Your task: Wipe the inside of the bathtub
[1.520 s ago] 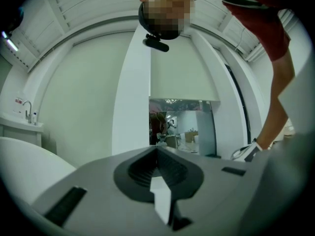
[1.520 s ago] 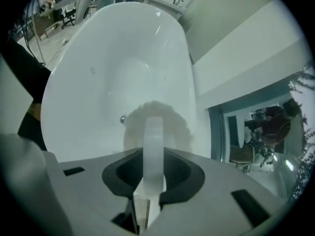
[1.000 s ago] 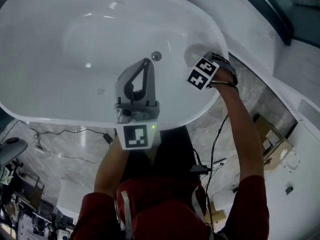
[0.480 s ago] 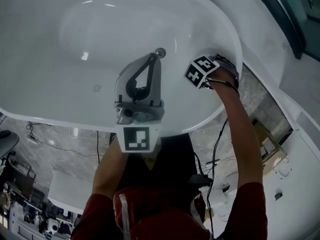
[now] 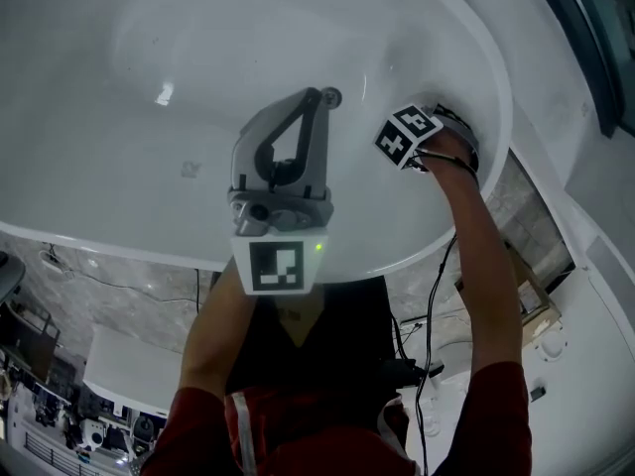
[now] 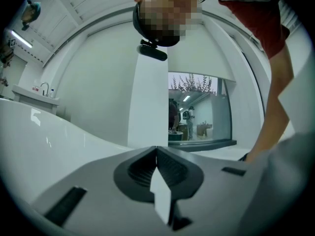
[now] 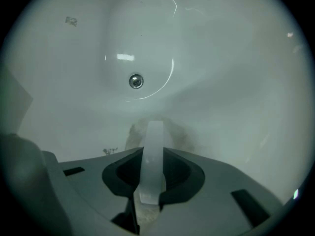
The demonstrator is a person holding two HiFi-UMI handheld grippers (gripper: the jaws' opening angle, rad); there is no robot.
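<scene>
The bathtub (image 5: 119, 167) is glossy white, its drain (image 7: 136, 81) silver. The left gripper (image 5: 317, 95) and right gripper (image 7: 152, 132) are grey, each marker cube (image 5: 275, 266) patterned with black-and-white squares. The cloth (image 7: 183, 134) is mottled grey-brown; the sleeves (image 5: 496, 415) are red.

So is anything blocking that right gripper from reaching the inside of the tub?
Nothing visible does. The right gripper is shut on a brownish cloth that seems to rest against the bathtub's bare inner wall.

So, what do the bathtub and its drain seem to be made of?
The bathtub looks like glossy white acrylic or enamelled metal; I cannot tell which. Bright highlights sit sharp on its smooth wall. The drain looks like polished metal, probably chromed: a shiny silver ring with a dark middle.
</scene>
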